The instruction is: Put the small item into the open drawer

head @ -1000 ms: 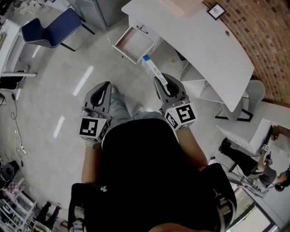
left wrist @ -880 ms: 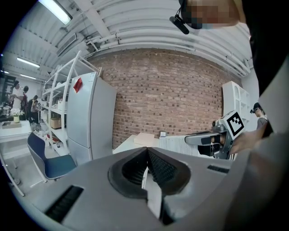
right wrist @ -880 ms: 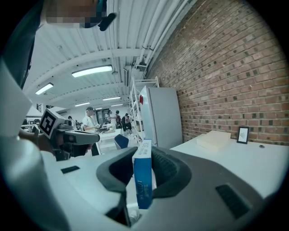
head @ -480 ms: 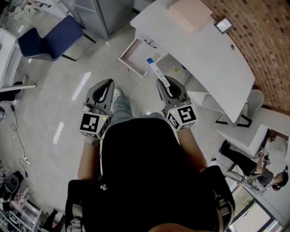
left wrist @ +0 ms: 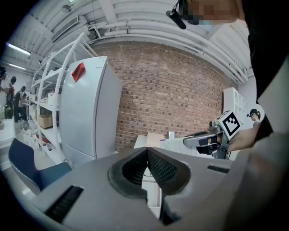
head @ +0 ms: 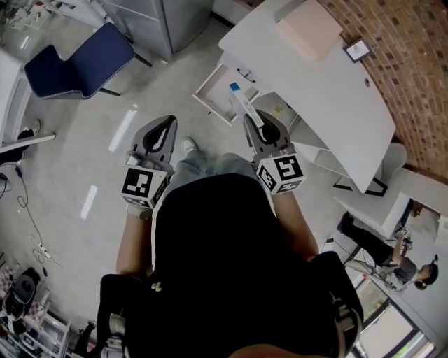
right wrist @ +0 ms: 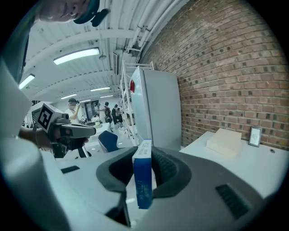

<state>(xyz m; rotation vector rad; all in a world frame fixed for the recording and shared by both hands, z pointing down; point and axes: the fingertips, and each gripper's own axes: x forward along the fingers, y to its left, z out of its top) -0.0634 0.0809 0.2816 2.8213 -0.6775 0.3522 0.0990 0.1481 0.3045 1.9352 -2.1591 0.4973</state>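
Note:
A long blue-and-white box sticks out forward from my right gripper, which is shut on it; its far end hangs over the near edge of the open drawer under the white desk. In the right gripper view the box stands on edge between the pads. My left gripper is level with the right one, over the floor, left of the drawer. Its jaws are shut with nothing between them.
A beige box and a small picture frame sit on the desk. A blue chair stands far left, a grey cabinet behind the drawer. The brick wall runs past the desk. People sit at bottom right.
The person has stepped toward the desk. Both grippers moved forward together, and the box's far end now reaches the open drawer. The grip is unchanged.

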